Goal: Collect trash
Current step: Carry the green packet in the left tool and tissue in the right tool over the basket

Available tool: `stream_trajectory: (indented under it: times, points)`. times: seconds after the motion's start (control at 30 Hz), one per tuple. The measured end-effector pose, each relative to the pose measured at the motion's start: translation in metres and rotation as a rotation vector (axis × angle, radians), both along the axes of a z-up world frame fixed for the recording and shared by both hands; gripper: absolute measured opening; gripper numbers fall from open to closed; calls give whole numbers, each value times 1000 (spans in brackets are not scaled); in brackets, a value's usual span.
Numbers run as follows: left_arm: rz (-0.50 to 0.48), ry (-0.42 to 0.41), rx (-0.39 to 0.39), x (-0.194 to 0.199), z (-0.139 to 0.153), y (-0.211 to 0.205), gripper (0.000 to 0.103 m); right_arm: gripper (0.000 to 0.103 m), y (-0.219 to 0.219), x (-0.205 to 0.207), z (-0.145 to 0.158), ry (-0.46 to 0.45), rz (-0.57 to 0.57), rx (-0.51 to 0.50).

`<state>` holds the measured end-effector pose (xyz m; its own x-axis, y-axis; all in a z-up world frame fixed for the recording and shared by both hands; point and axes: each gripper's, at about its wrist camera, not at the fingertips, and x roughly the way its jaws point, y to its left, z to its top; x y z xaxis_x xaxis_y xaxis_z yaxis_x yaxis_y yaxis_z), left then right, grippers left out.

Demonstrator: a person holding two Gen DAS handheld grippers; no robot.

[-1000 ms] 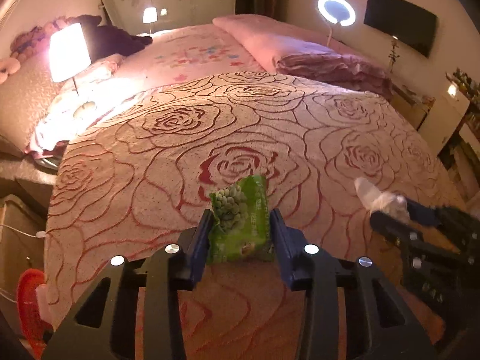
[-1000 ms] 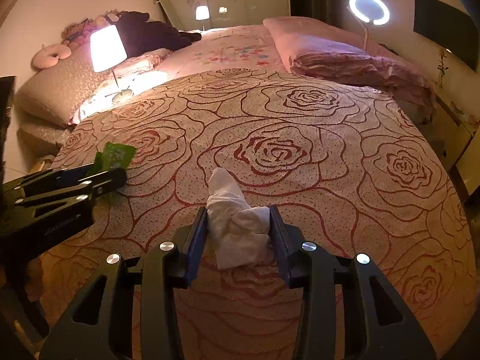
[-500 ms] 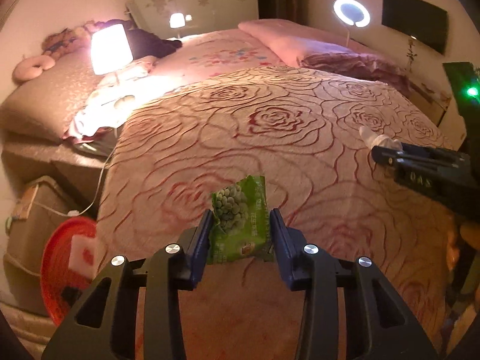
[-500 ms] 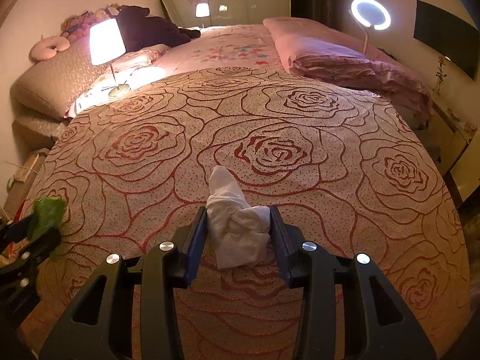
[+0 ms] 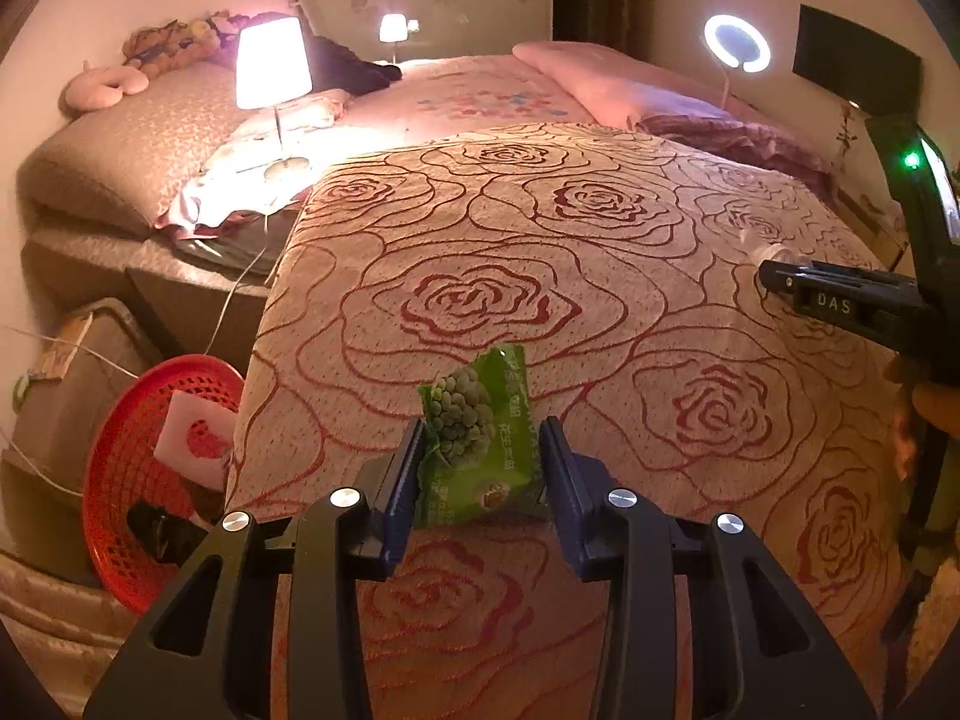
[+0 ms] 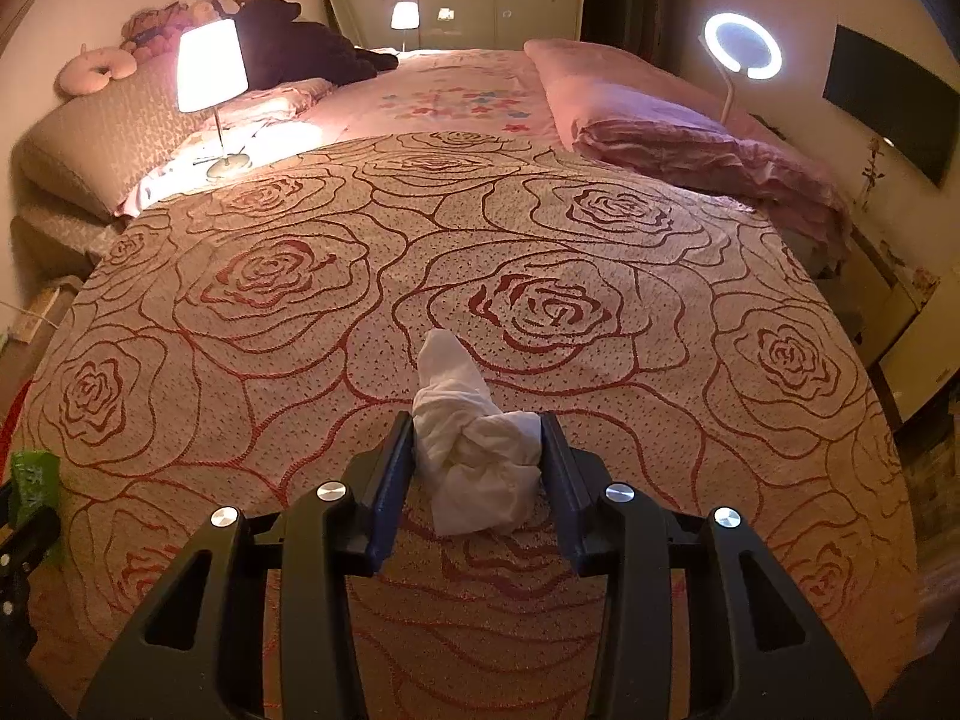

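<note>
Our left gripper (image 5: pixel 480 468) clamps the crinkled green snack packet (image 5: pixel 477 438); the round red mesh basket (image 5: pixel 129 468) lies down-left, nearer it than our right gripper (image 6: pixel 477 462), pinching crumpled white tissue (image 6: pixel 474 450)

We held the right gripper (image 6: pixel 477 462) over the rose-patterned bedspread (image 6: pixel 600 300), its two blue pads pressed against the sides of a crumpled white tissue (image 6: pixel 474 450), one twisted end of which stuck up past the fingertips. At the far left edge we saw part of the left gripper (image 6: pixel 15 546) with a green snack packet (image 6: pixel 35 477) at its tip. Further back, a lit table lamp (image 6: pixel 210 69) stood at the left near a pink ring-shaped cushion (image 6: pixel 96 69) and a dark plush toy (image 6: pixel 300 51). A folded pink quilt (image 6: pixel 678 126) lay at the right, with a glowing ring light (image 6: pixel 743 47) behind it.
</note>
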<state>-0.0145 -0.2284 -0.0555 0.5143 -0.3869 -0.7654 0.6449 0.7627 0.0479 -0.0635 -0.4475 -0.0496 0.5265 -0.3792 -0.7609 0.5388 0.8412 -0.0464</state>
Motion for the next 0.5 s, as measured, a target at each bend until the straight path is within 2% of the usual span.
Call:
stream_trajectory:
  times: [0.13,0.27,0.5]
  points:
    - [7,12,-15,1,0,3,37,40,0,0,0,1,4,-3]
    - [8,16,-21,0,0,8,37,40,6,-8,1,-22,13,36]
    - [16,20,-33,-1,0,14,37,40,60,-16,7,-53,132,68]
